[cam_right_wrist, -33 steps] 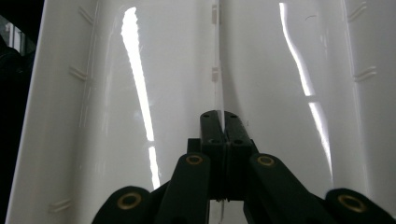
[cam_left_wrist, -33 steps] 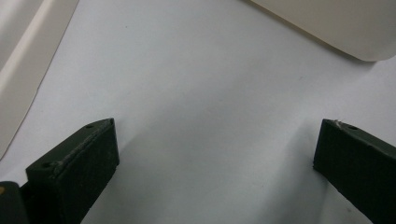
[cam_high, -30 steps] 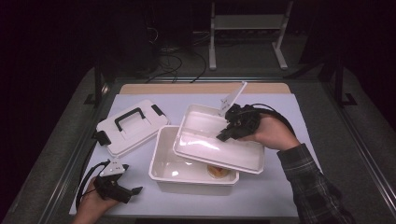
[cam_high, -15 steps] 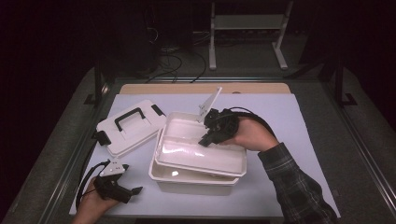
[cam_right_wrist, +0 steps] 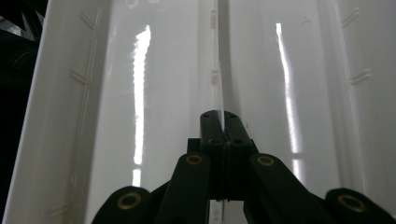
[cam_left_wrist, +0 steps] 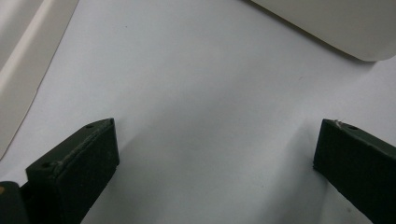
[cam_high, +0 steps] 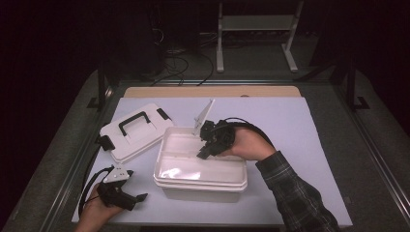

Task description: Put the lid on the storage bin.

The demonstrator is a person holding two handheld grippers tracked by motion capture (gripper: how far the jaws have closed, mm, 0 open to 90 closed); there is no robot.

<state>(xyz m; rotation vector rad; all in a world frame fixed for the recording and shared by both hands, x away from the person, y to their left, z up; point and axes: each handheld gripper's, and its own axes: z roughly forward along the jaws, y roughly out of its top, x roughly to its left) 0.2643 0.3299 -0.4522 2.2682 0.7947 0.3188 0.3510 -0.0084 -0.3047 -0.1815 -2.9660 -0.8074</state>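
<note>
While the right gripper (cam_high: 205, 150) pinches the tray's (cam_high: 193, 169) central rib, seating it atop the box (cam_high: 203, 191) mid-counter, the left gripper (cam_high: 138, 199) rests wide open, empty, and the lid (cam_high: 135, 130) awaits.

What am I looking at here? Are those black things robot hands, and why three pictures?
No robot: a person holds a hand-operated clamp, called a gripper, in each hand. One camera looks down on the table; the other two ride on the grippers and look along their black jaws.

On the table stands a white bin with a white inner tray resting on top of it. Beside it lies a white lid with a black handle.

The right gripper is shut on the tray's thin centre divider, as its own camera shows. The left gripper sits near the table's front edge, jaws wide apart, holding nothing; its camera sees bare tabletop.
</note>
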